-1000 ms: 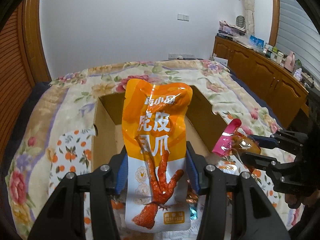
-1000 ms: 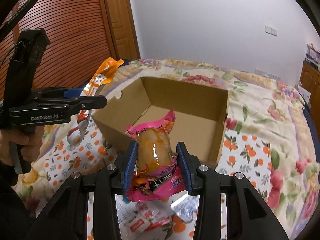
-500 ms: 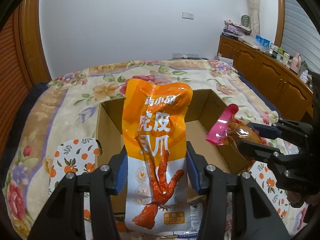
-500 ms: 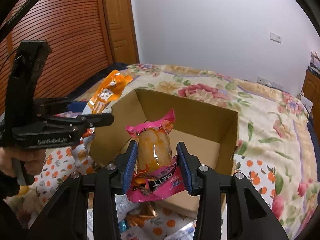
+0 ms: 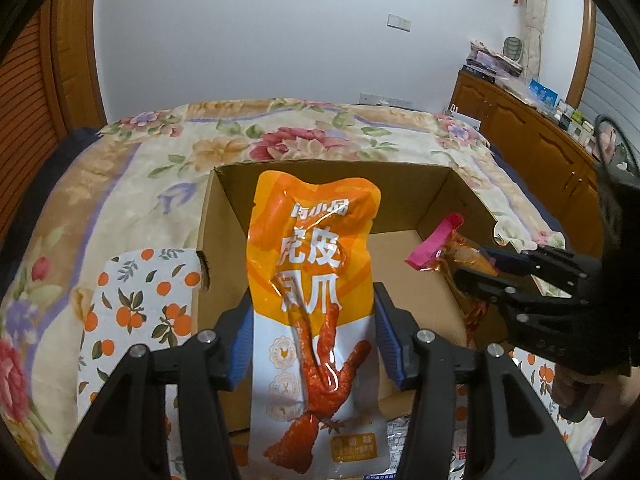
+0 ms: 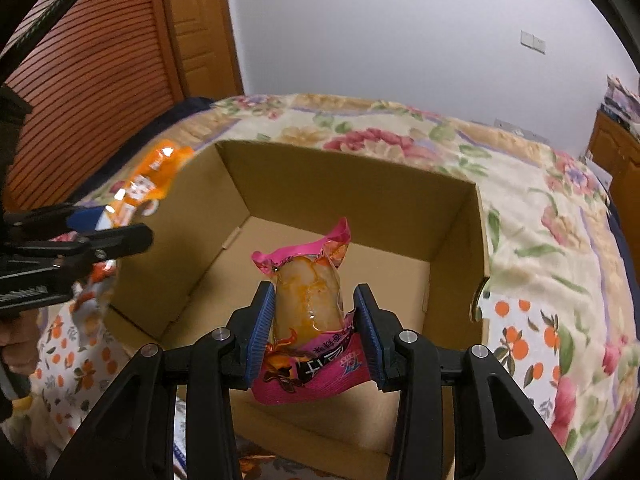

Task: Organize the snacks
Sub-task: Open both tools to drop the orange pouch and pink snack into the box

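Note:
An open cardboard box (image 5: 224, 240) sits on the bed. My left gripper (image 5: 312, 312) holds a tall orange snack packet (image 5: 312, 280) upright over the box's near edge; its jaws are opening, and the blue pads still touch the packet's sides. My right gripper (image 6: 314, 296) is shut on a pink packet (image 6: 308, 304) with a clear window, hanging over the inside of the box (image 6: 360, 184). Each wrist view shows the other tool: the right gripper (image 5: 470, 266) with the pink packet (image 5: 436, 240), and the left gripper (image 6: 116, 226) with the orange packet (image 6: 156, 176). The box floor looks bare.
A floral quilt (image 5: 160, 168) covers the bed, with an orange-print cloth (image 5: 136, 304) by the box. Loose snack packets (image 5: 404, 444) lie at the near edge. A wooden cabinet (image 5: 532, 148) stands on the right, slatted wooden doors (image 6: 80, 92) on the left. A hand (image 6: 12, 352) grips the left tool.
Both grippers have moved forward and down with their packets, from short of the box to over it. The box looks larger and nearer in both views.

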The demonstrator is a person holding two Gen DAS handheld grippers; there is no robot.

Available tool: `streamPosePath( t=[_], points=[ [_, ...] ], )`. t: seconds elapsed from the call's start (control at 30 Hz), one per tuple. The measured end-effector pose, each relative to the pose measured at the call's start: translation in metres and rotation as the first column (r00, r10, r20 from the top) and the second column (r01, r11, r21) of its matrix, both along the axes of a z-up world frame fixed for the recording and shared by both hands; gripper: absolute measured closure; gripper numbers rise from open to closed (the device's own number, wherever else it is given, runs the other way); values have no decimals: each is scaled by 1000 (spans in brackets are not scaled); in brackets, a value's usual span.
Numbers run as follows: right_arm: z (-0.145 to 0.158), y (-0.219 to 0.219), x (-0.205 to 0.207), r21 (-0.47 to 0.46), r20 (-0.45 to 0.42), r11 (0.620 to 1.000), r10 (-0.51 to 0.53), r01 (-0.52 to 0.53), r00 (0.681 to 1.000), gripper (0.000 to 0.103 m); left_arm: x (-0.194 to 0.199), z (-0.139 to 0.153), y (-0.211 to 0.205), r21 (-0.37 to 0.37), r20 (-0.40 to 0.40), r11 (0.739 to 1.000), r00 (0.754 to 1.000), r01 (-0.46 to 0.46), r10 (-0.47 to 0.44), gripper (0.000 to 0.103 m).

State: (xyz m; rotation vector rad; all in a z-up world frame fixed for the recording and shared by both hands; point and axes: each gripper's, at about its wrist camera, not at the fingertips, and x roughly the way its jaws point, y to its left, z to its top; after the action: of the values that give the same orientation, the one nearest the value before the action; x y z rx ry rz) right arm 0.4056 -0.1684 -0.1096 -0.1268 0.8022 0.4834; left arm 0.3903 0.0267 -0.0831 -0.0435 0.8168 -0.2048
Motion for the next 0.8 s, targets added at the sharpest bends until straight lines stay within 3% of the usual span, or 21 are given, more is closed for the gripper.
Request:
streamPosePath(
  t=[0.13, 0.3, 0.53, 0.67, 0.73, 0.8],
  points=[
    [-12, 4, 6, -45, -24, 999, -14, 13, 1000, 60, 1, 1, 2, 16, 1, 1000, 1000, -9, 9, 50],
    [-22, 7, 9, -68, -39, 997, -26, 23, 999, 52, 0, 8, 10, -16, 18, 999, 999, -28, 29, 47],
    [-14, 4, 1, -33, -26, 999, -25, 25, 999, 52, -7, 16, 13, 1, 39, 999, 998, -45, 45, 45],
    [1, -1, -15, -5, -11, 1000, -28, 28, 1000, 52, -22, 24, 12, 14, 62, 999, 997, -50, 49, 37],
    [11, -7, -30, 25, -6, 999, -35, 35, 999, 51, -34, 30, 10, 19, 77, 998, 995, -59, 57, 28],
    [21, -12, -44, 52, 1, 998, -45, 45, 999, 42, -49, 37, 9, 19, 100, 998, 993, -65, 63, 21]
  ],
)
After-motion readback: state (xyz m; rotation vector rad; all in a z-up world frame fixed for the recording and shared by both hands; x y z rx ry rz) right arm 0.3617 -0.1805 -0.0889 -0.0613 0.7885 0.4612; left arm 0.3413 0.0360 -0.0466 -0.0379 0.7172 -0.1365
